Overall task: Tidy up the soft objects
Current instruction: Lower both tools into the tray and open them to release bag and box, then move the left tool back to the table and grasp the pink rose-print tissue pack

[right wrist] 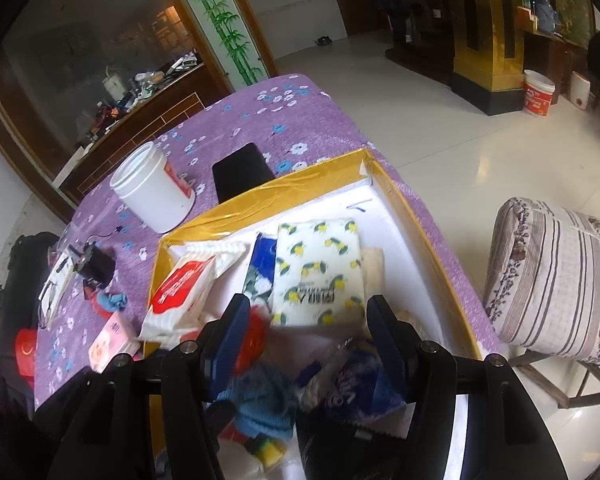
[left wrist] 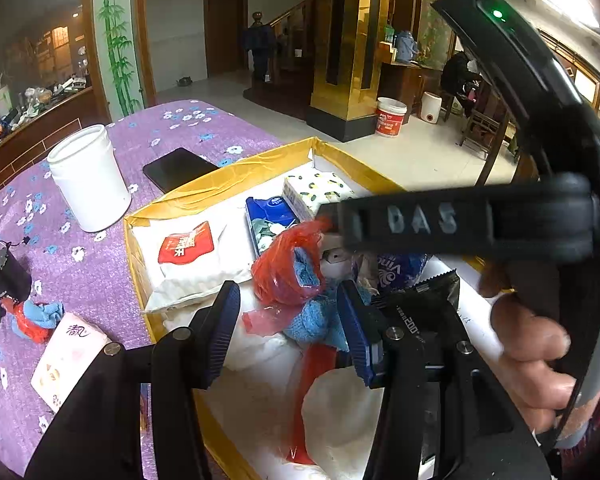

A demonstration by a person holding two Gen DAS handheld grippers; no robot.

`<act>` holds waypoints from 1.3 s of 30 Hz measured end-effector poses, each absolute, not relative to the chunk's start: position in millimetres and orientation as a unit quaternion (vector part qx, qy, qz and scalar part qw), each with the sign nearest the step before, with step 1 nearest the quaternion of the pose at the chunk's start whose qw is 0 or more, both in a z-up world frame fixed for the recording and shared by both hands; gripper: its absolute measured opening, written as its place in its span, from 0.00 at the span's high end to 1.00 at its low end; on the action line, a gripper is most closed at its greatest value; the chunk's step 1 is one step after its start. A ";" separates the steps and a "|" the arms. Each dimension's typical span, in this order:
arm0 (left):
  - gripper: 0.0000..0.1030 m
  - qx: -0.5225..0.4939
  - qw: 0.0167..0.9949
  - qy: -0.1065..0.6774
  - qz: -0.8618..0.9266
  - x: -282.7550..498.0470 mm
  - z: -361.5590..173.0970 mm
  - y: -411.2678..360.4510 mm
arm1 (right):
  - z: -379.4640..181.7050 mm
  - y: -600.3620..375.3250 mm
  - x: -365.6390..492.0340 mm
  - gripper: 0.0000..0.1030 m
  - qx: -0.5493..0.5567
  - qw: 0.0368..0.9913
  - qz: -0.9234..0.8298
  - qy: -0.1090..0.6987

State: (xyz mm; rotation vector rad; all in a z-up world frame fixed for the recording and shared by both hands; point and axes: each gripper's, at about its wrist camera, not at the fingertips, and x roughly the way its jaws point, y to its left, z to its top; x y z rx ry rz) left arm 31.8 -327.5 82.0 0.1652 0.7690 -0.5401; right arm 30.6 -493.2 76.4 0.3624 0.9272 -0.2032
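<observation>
A gold-rimmed box (left wrist: 228, 176) with a white floor holds the soft packs. A red plastic bag (left wrist: 278, 268) wrapping a blue cloth (left wrist: 316, 316) lies between the fingers of my left gripper (left wrist: 288, 316), which is open. Further in lie a white pack with a red label (left wrist: 188, 248), a blue pack (left wrist: 268, 216) and a lemon-print tissue pack (left wrist: 320, 190). My right gripper (right wrist: 308, 320) is open just in front of the lemon-print tissue pack (right wrist: 316, 268), with nothing pressed between its pads. The blue cloth (right wrist: 260, 400) and a blue-and-white pack (right wrist: 352, 376) lie under it.
On the purple flowered tablecloth (left wrist: 100, 264) stand a white tub (left wrist: 88, 176) and a black flat slab (left wrist: 176, 168). A pink tissue pack (left wrist: 66, 356), another blue cloth in red plastic (left wrist: 38, 316) and a small black device (left wrist: 4, 272) lie left of the box. A cushioned chair (right wrist: 552, 276) stands on the right.
</observation>
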 end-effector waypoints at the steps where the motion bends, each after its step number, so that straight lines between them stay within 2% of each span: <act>1: 0.53 0.079 0.889 0.369 -0.260 31.9 82.4 -327.1 | 77.0 -491.1 29.3 0.40 0.161 0.873 -0.099 0.450; 3: 0.53 0.077 0.889 0.368 -0.260 31.7 82.5 -326.1 | 82.5 -494.5 19.7 0.37 0.177 0.871 -0.116 0.444; 14: 0.53 0.071 0.889 0.362 -0.270 25.2 94.4 -319.8 | 111.7 -481.5 -54.9 0.37 0.209 0.888 -0.137 0.386; 18: 0.43 0.064 0.882 0.371 -0.284 20.1 101.5 -314.6 | 108.4 -466.5 -89.0 0.36 0.231 0.893 -0.123 0.367; 24: 0.42 0.057 0.869 0.391 -0.299 10.2 106.0 -295.7 | 112.0 -436.8 -120.8 0.36 0.218 0.910 -0.096 0.339; 39: 0.42 0.057 0.893 0.389 -0.221 -8.3 102.7 -167.0 | 90.8 -357.3 -103.0 0.36 0.188 0.913 -0.027 0.363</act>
